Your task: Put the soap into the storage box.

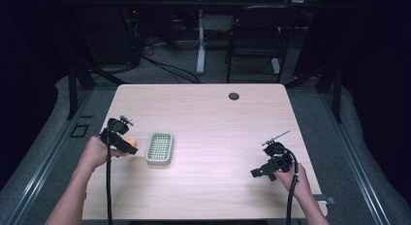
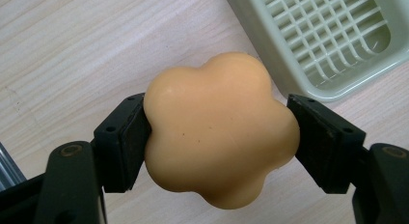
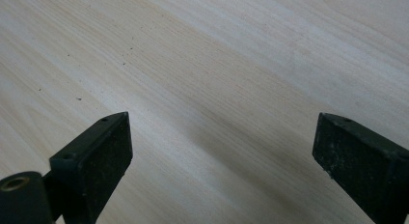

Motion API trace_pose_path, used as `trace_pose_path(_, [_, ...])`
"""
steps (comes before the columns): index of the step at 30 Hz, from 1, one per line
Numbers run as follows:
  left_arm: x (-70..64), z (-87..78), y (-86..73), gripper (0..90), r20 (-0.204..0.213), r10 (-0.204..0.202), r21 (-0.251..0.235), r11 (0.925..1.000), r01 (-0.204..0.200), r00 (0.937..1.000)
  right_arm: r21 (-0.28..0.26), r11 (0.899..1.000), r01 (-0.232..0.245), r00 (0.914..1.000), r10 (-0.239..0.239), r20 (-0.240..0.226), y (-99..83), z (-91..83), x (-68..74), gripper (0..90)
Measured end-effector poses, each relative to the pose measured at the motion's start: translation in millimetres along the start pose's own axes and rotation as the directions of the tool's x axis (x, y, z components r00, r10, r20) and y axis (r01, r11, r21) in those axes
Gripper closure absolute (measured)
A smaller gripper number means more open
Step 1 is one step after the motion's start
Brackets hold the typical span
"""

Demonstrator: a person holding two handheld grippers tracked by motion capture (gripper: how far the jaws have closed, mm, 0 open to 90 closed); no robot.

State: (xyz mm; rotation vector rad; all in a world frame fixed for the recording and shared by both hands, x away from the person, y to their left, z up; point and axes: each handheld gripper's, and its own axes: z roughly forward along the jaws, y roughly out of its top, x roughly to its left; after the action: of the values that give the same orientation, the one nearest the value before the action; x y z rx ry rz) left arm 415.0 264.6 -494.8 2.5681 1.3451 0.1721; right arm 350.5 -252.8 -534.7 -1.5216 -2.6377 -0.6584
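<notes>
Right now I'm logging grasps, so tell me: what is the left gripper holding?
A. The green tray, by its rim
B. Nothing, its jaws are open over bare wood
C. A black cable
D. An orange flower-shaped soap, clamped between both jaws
D: in the left gripper view the left gripper has a jaw pressed on each side of the orange soap, while the green tray lies apart on the table.

Light wood-grain table, round dark grommet near its far edge. Behind it: 1 black chair, white desk leg, cables on grey floor. Surroundings dark.
</notes>
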Motion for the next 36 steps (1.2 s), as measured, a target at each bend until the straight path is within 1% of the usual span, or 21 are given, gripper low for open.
trace_pose_path(1, [0.0,0.4,0.6,26.8,-0.005,0.003,-0.002,1.0000,-0.003,1.0000,0.000,1.000,0.000,1.0000,0.000,0.000,0.0,0.0,0.0,6.4])
trace_pose_path(3, [0.2,0.5,2.1,26.8,0.001,0.001,-0.001,1.0000,-0.001,1.0000,-0.002,1.000,-0.004,1.0000,0.004,-0.001,-0.2,0.4,0.3,6.4])
trace_pose_path(4, [0.5,0.6,3.0,26.8,-0.001,0.001,0.000,1.0000,-0.001,1.0000,0.010,1.000,0.006,1.0000,-0.006,-0.002,0.3,-0.3,-0.3,6.4])
trace_pose_path(7, [0.6,0.7,5.1,26.8,-0.001,0.003,0.005,1.0000,-0.003,1.0000,-0.007,1.000,-0.009,1.0000,0.009,0.000,-0.3,1.0,0.8,6.7])
trace_pose_path(13, [2.0,-0.3,11.1,26.8,-0.002,0.009,0.002,1.0000,-0.009,1.0000,0.016,1.000,0.008,0.9999,-0.008,-0.007,0.4,-0.3,0.0,6.6])
trace_pose_path(18, [3.5,-0.1,17.6,26.8,0.002,0.011,0.010,0.9999,-0.011,0.9999,0.009,1.000,0.002,1.0000,-0.002,0.000,0.1,0.3,0.2,6.6])
trace_pose_path(19, [3.4,0.4,18.5,26.8,-0.003,0.013,0.006,0.9999,-0.013,0.9999,-0.020,1.000,-0.022,0.9998,0.022,-0.001,-1.0,2.1,1.8,6.6])
trace_pose_path(20, [3.9,0.3,20.7,26.8,0.001,0.016,0.010,0.9998,-0.016,0.9999,-0.009,1.000,-0.012,0.9999,0.012,0.000,-0.7,1.6,1.1,6.6])
trace_pose_path(21, [3.7,0.6,21.1,26.8,-0.002,0.012,0.008,0.9999,-0.012,0.9999,0.016,1.000,0.008,1.0000,-0.008,-0.002,0.2,-0.1,-0.1,6.6])
trace_pose_path(22, [4.3,0.8,21.9,26.8,-0.002,0.016,0.008,0.9998,-0.016,0.9999,0.025,1.000,0.015,0.9999,-0.015,-0.001,0.6,-0.8,-0.5,6.6])
trace_pose_path(25, [4.6,1.0,23.1,26.8,0.000,0.014,0.010,0.9999,-0.014,0.9999,0.011,1.000,0.005,1.0000,-0.005,-0.002,0.1,0.1,0.4,6.6])
trace_pose_path(26, [4.6,0.9,23.8,26.8,-0.002,0.014,0.008,0.9999,-0.014,0.9999,-0.014,1.000,-0.016,0.9999,0.016,0.002,-0.8,1.7,2.0,6.6])
trace_pose_path(27, [4.4,0.5,24.8,26.8,0.000,0.017,0.009,0.9998,-0.017,0.9999,0.019,1.000,0.011,0.9999,-0.011,-0.002,0.4,-0.3,0.0,6.6])
trace_pose_path(28, [4.0,0.1,25.7,26.8,-0.002,0.020,0.011,0.9997,-0.020,0.9998,0.023,1.000,0.014,0.9999,-0.014,-0.002,0.5,-0.6,-0.2,6.6])
trace_pose_path(31, [3.3,-1.0,27.7,26.8,-0.002,0.023,0.009,0.9997,-0.023,0.9997,0.011,1.000,0.004,1.0000,-0.004,-0.002,0.1,0.5,0.5,6.6])
trace_pose_path(32, [2.4,-3.3,30.7,26.8,-0.001,0.028,0.004,0.9996,-0.028,0.9996,0.001,1.000,-0.006,1.0000,0.006,-0.003,-0.3,1.6,1.3,6.6])
trace_pose_path(34, [1.6,-4.9,33.1,26.8,0.001,0.033,-0.001,0.9995,-0.033,0.9995,0.022,1.000,0.012,0.9999,-0.012,-0.001,0.6,0.2,0.3,6.6])
trace_pose_path(35, [1.0,-6.2,34.6,26.8,0.000,0.036,0.000,0.9994,-0.036,0.9994,0.020,1.000,0.009,1.0000,-0.009,-0.001,0.5,0.3,0.3,6.6])
trace_pose_path(36, [0.6,-6.9,35.7,26.8,0.001,0.038,-0.003,0.9993,-0.038,0.9993,-0.011,1.000,-0.018,0.9998,0.018,0.001,-0.8,2.4,2.0,6.6])
